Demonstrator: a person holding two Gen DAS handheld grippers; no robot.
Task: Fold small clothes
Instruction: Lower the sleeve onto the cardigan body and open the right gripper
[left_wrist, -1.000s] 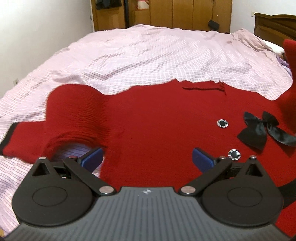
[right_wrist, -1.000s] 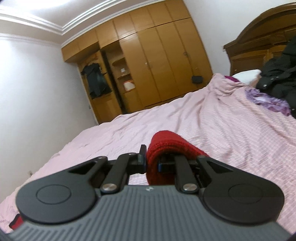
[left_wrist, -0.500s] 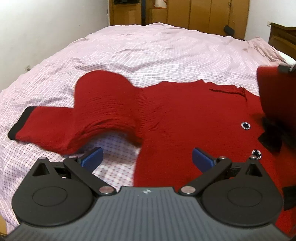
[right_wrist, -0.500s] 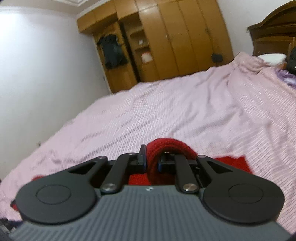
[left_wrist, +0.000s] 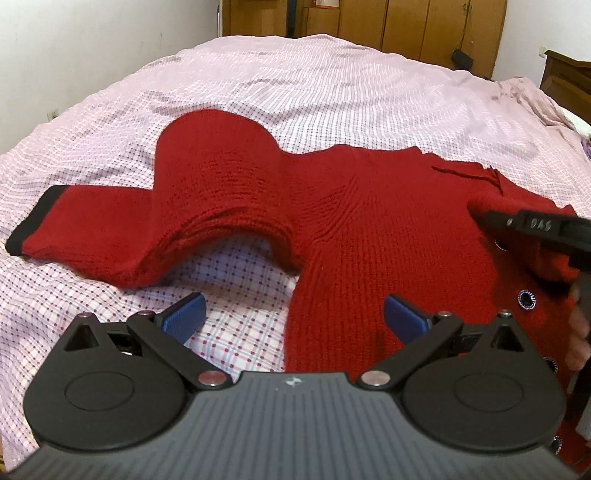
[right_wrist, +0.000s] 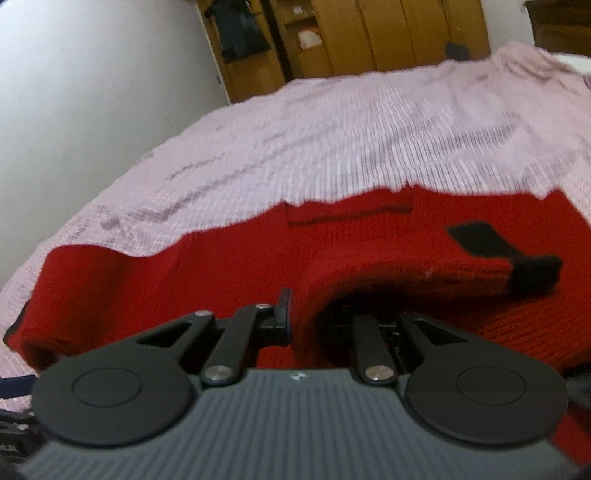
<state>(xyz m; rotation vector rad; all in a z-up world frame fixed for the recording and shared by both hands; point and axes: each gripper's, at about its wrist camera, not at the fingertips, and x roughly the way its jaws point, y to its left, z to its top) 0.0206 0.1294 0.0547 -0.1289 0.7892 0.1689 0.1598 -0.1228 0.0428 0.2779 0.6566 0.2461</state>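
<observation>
A small red knit sweater (left_wrist: 369, 229) lies on the bed, its left sleeve (left_wrist: 110, 225) with a black cuff stretched out to the left. My left gripper (left_wrist: 291, 314) is open and empty, just above the sweater's armpit edge. My right gripper (right_wrist: 314, 317) is shut on the sweater's right sleeve (right_wrist: 424, 273), whose black cuff (right_wrist: 532, 277) is folded over the red body (right_wrist: 221, 273). The right gripper also shows at the right edge of the left wrist view (left_wrist: 535, 229).
The bed is covered by a pink checked sheet (left_wrist: 314, 99). A white wall (left_wrist: 92, 48) is at the left and wooden wardrobes (left_wrist: 406, 26) stand behind the bed. A wooden headboard (left_wrist: 569, 85) is at the far right.
My right gripper has carried the sleeve down and across onto the sweater's body. My left gripper has drawn back and left, still open.
</observation>
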